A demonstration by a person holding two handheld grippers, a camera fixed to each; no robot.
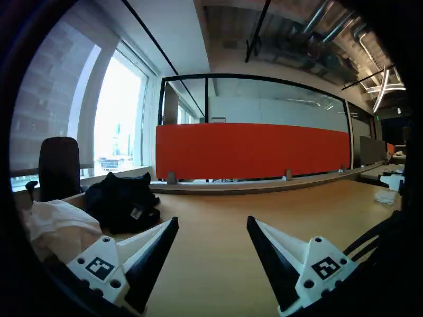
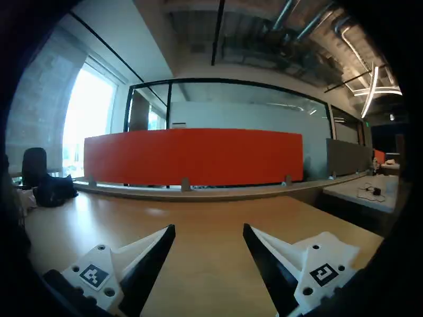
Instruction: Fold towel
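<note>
Left gripper view: the towel (image 1: 59, 224), white and crumpled in a heap, lies at 8 o'clock on the tabletop (image 1: 222, 264), just beyond the left finger. A black bag (image 1: 124, 201) sits right behind it, touching or nearly so. A dark chair (image 1: 58, 166) stands at 9 o'clock by the bright window (image 1: 119, 127). A small white lump (image 1: 386, 196) is at 3 o'clock on the far right of the wood; too small to name.

Right gripper view: the same bag (image 2: 53, 190) and chair (image 2: 33, 166) are far off at 9 o'clock. A next desk (image 2: 370, 193) is at 3 o'clock with a cable (image 2: 373, 190) on it.

Left tool (image 1: 211, 218): fingers apart, bare wood showing between them. It is held low and level and points at 12 o'clock toward the orange panel (image 1: 254, 150). Right tool (image 2: 209, 226): fingers apart too, same low level pose, aimed at the same panel (image 2: 193, 156). Can't tell if either rests on the wood.

Edges: the far rim of the tabletop (image 2: 211, 264) runs under the panel. Its right edge drops off at 4 o'clock, with a dark gap before the next desk. Open wood ahead of both tools out to the panel.
</note>
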